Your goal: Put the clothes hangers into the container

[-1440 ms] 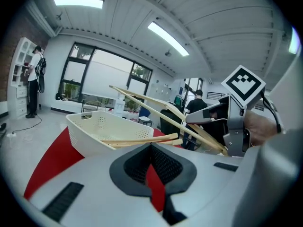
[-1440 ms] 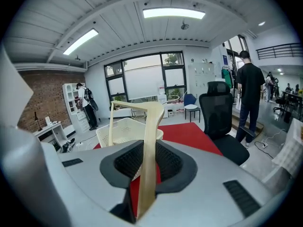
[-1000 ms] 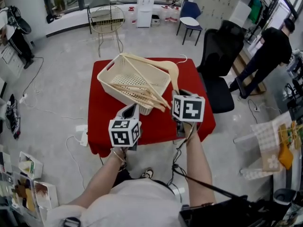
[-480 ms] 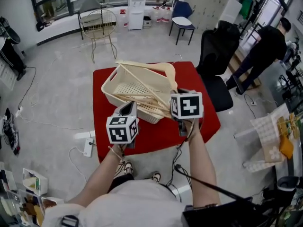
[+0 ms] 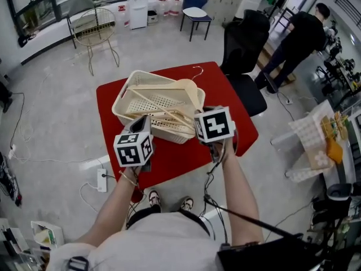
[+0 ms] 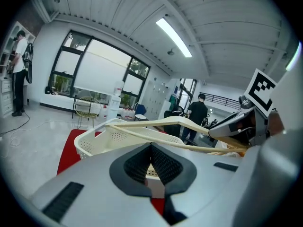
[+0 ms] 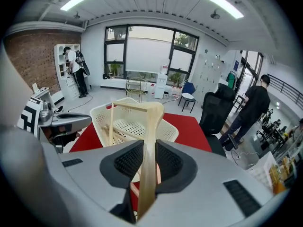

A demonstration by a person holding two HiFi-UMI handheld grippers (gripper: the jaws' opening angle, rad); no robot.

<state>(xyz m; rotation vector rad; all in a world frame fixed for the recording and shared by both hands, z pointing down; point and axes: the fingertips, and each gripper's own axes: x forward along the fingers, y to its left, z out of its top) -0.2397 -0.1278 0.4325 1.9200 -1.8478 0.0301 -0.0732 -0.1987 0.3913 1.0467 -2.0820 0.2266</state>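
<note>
A cream perforated basket (image 5: 121, 97) stands on the red table (image 5: 175, 157) with several wooden hangers (image 5: 163, 117) lying in it. My right gripper (image 5: 206, 113) is at the basket's near right corner, shut on one more wooden hanger (image 7: 152, 122). That hanger reaches over the basket's right side, its wire hook (image 5: 196, 69) past the far rim. My left gripper (image 5: 142, 123) hovers at the basket's near left side, shut and empty. In the left gripper view the left gripper (image 6: 151, 148) faces the basket wall (image 6: 94, 143), the held hanger (image 6: 180, 123) crossing above.
A black office chair (image 5: 242, 38) stands right behind the table. A person in black (image 5: 296, 38) stands at the back right. A wire chair (image 5: 93, 30) is at the back left. A power strip (image 5: 101, 179) and cables lie on the floor left of the table.
Both grippers have moved sideways along the basket's near side. The right one has carried the hanger's wide end further over the basket's right rim. The jaws look unchanged.
</note>
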